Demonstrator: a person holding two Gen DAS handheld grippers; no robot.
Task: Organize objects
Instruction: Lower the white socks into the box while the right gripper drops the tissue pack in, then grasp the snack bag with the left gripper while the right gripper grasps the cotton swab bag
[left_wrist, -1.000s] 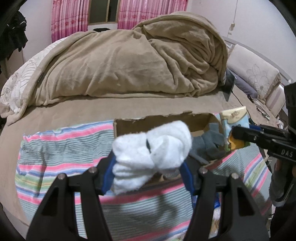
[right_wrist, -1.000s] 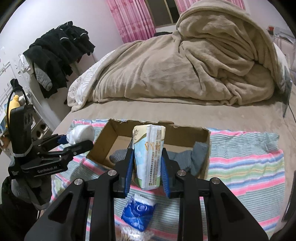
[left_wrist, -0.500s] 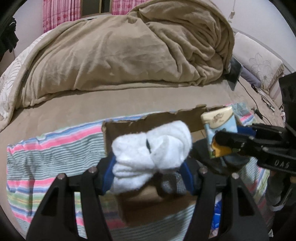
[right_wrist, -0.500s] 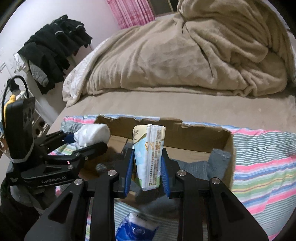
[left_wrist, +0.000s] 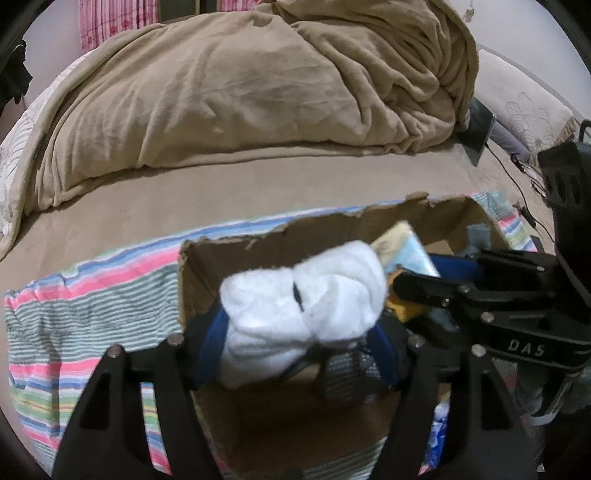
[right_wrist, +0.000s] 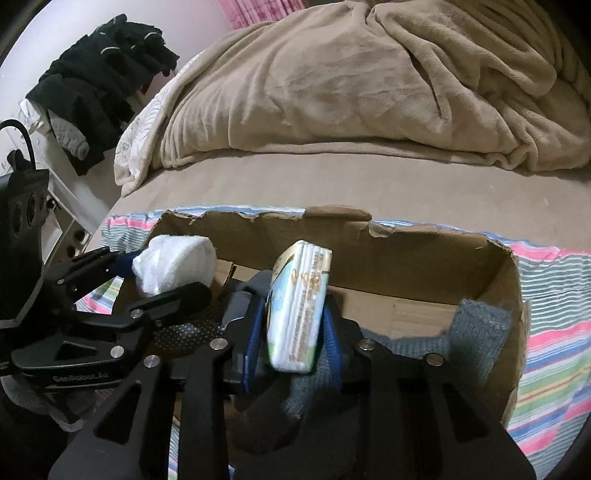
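My left gripper (left_wrist: 301, 325) is shut on a white rolled sock (left_wrist: 306, 299) and holds it over the left part of an open cardboard box (left_wrist: 236, 251). My right gripper (right_wrist: 293, 332) is shut on a tissue pack (right_wrist: 299, 306), upright and a little tilted, over the middle of the box (right_wrist: 424, 251). The left gripper with the sock (right_wrist: 173, 267) shows at the left of the right wrist view. The right gripper with the pack (left_wrist: 406, 254) shows at the right of the left wrist view. Grey socks (right_wrist: 476, 328) lie in the box.
The box stands on a striped cloth (left_wrist: 81, 306) on a bed. A heaped tan blanket (left_wrist: 258, 85) lies behind it. A blue packet (left_wrist: 439, 421) lies by the box's near edge. Dark clothes (right_wrist: 96, 81) hang at the far left. A tablet (left_wrist: 480, 129) leans at the right.
Both grippers have moved forward and down over the box. The sock and the tissue pack now sit lower, inside the box's opening, and the two grippers are closer together.
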